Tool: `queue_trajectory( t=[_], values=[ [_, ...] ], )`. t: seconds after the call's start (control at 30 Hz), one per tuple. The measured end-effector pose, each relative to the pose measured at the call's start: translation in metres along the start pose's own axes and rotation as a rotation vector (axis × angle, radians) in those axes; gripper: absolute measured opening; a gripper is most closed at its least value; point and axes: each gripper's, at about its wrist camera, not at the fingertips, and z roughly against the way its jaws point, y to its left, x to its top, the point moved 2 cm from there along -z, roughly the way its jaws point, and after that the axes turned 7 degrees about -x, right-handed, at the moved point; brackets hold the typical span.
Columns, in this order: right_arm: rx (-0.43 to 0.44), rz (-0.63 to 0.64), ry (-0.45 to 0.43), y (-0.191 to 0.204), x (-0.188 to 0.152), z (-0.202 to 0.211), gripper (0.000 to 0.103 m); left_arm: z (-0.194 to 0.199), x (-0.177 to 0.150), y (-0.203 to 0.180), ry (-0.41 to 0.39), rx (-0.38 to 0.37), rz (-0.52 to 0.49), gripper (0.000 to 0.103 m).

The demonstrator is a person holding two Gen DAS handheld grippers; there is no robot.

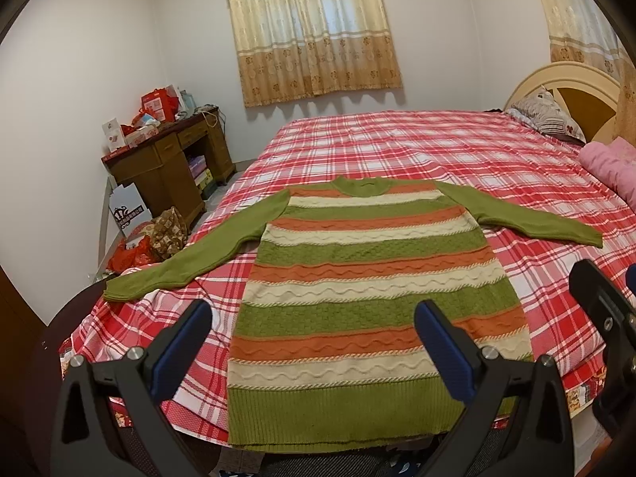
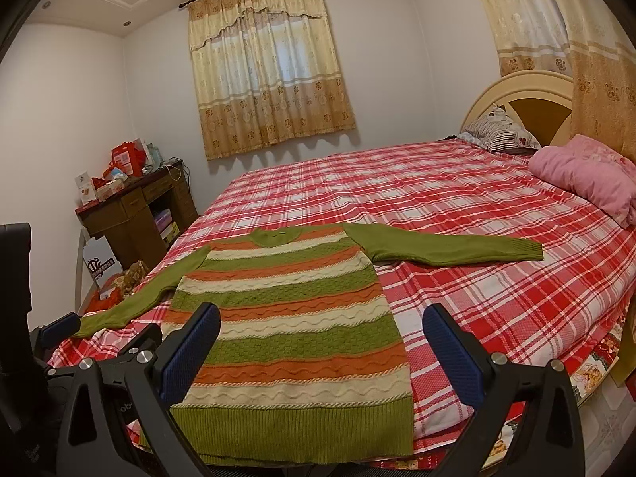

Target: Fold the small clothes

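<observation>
A small knit sweater [image 1: 369, 298] with green, orange and cream stripes lies flat and face up on the bed, both green sleeves spread out to the sides. It also shows in the right wrist view [image 2: 294, 342]. My left gripper [image 1: 314, 310] is open and empty, hovering above the sweater's lower half near the hem. My right gripper [image 2: 322, 314] is open and empty, over the sweater's lower right side. The right gripper's body shows at the right edge of the left wrist view [image 1: 600, 318].
The bed [image 1: 437, 151] has a red plaid sheet. A pink quilt [image 2: 588, 175] and a pillow [image 2: 501, 127] lie near the headboard. A cluttered wooden desk [image 1: 171, 159] and bags on the floor [image 1: 151, 238] stand left of the bed.
</observation>
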Motion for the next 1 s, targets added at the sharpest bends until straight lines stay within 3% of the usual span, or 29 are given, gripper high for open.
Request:
queue_trajectory(
  t=[1.0],
  values=[
    [0.002, 0.002, 0.008, 0.0048, -0.0049, -0.0011, 0.102, -0.0021, -0.0016, -0.0036, 0.009, 0.001, 0.001, 0.103]
  ],
)
